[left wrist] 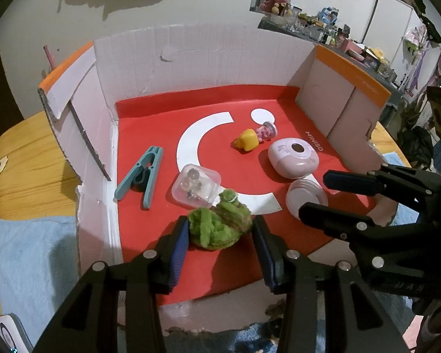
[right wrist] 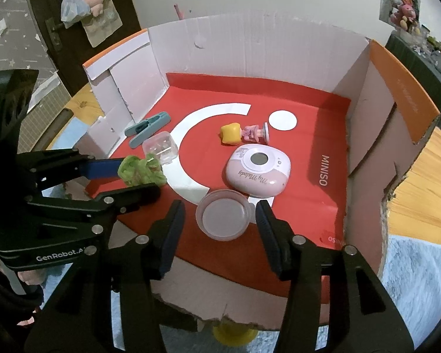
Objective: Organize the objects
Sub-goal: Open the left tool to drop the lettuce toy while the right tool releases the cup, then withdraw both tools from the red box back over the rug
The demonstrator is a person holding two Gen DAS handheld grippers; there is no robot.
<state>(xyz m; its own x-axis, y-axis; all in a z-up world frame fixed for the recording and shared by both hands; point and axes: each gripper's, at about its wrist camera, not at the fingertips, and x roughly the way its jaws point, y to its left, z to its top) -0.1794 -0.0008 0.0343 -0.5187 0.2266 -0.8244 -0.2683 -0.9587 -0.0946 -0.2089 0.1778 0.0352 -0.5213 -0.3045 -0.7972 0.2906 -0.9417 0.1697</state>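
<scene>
A red-floored cardboard box (left wrist: 208, 67) holds the objects. My left gripper (left wrist: 220, 231) is open, its fingers on either side of a green fuzzy bundle (left wrist: 217, 226), also in the right wrist view (right wrist: 139, 170). My right gripper (right wrist: 220, 216) is open around a round clear plastic lid (right wrist: 223, 214), also in the left wrist view (left wrist: 305, 198). Further in lie a pink My Melody device (right wrist: 257, 170), a yellow toy (right wrist: 230, 133), a small pink figure (right wrist: 255, 132), a clear plastic case (left wrist: 195, 185) and a teal clothes peg (left wrist: 142, 173).
The box walls (right wrist: 376, 123) rise on the left, back and right; the front edge (right wrist: 220, 303) is torn and low. The box stands on a wooden table (left wrist: 20, 176) with a blue cloth (left wrist: 32, 259). A cluttered shelf (left wrist: 338, 35) is behind.
</scene>
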